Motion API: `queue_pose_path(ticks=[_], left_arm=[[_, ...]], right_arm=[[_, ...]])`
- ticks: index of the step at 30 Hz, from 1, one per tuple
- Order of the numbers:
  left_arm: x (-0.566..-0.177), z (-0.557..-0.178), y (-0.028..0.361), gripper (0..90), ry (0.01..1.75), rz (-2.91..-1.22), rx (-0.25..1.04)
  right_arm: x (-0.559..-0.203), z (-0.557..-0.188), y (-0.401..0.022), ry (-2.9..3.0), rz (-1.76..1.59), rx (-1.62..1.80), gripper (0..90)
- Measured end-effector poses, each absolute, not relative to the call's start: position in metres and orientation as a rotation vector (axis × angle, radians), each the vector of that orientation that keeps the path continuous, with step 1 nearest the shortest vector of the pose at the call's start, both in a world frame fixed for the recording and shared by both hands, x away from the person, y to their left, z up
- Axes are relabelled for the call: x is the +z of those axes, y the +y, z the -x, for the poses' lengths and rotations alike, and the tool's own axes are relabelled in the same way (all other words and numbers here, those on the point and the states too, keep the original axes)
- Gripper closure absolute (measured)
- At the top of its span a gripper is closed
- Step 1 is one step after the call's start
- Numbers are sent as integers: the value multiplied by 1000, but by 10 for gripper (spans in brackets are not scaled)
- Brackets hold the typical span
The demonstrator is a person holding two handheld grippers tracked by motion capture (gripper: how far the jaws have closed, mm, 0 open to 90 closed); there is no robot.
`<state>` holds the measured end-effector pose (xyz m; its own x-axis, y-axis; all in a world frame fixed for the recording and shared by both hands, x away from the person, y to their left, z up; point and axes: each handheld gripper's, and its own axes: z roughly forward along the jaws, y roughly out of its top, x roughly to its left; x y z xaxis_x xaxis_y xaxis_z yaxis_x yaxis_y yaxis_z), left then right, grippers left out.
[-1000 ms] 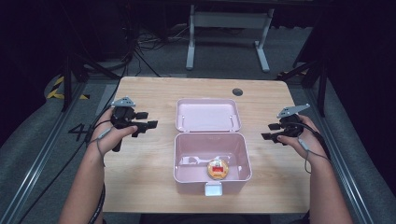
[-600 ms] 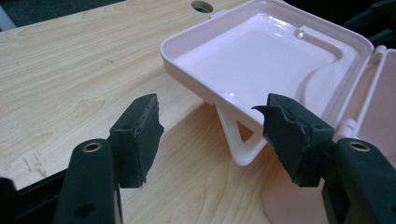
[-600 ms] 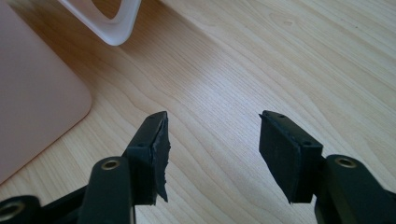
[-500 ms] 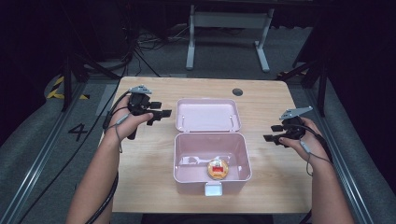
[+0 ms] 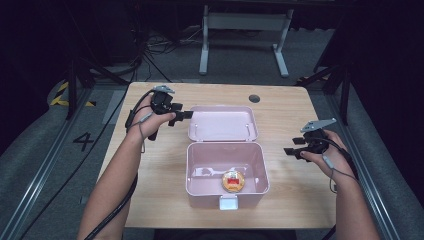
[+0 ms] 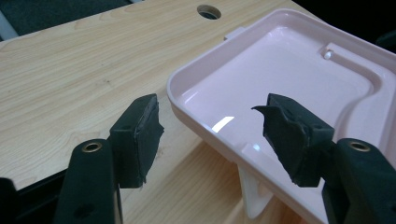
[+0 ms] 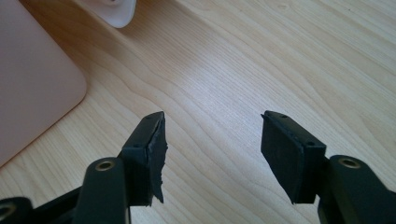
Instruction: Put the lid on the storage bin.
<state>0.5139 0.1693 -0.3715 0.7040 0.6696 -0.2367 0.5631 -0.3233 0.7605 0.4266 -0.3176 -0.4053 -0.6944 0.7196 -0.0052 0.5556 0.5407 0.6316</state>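
Observation:
A pale pink box [image 5: 197,172] stands open at the middle of the wooden table, its lid [image 5: 222,122] laid back flat behind it. Inside lie a round orange and red item [image 5: 233,181] and a pale utensil-like piece [image 5: 206,171]. My left gripper [image 5: 184,115] is open at the lid's left edge; in the left gripper view the lid's rim [image 6: 196,128] runs between its jaws. My right gripper [image 5: 290,149] is open, low over bare wood to the right of the box, whose wall [image 7: 32,88] shows at the left of the right gripper view.
A white latch tab [image 5: 229,202] hangs at the box's front. A round cable hole [image 5: 254,98] sits in the table [image 5: 150,165] behind the lid. A metal stand [image 5: 245,30] and cables lie on the floor beyond the table.
My left gripper has moved right and away from the person, from the table's left side up to the lid's left edge. My right gripper has barely shifted.

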Motion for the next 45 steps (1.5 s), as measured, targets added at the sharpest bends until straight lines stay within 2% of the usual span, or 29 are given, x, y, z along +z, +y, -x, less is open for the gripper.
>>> queue_pose_path(ticks=[15, 18, 32, 37, 42, 45], left_arm=[[-392, -543, 151, 401, 1022, -2036, 111], [-395, -547, 149, 444, 1012, -2061, 88], [-403, -556, 140, 536, 1013, -2067, 38], [-405, -556, 137, 582, 1028, -2076, 30], [-400, -558, 140, 706, 1059, -2050, 56], [-396, -557, 141, 743, 1059, -2055, 69]], right_arm=[[-409, -415, -324, 2497, -1095, 864, 411], [-410, -414, -325, 2496, -1101, 863, 410], [-411, -412, -323, 2506, -1090, 853, 403], [-411, -412, -323, 2503, -1089, 862, 402], [-411, -412, -322, 2504, -1087, 863, 401], [-411, -412, -321, 2505, -1084, 861, 400]])
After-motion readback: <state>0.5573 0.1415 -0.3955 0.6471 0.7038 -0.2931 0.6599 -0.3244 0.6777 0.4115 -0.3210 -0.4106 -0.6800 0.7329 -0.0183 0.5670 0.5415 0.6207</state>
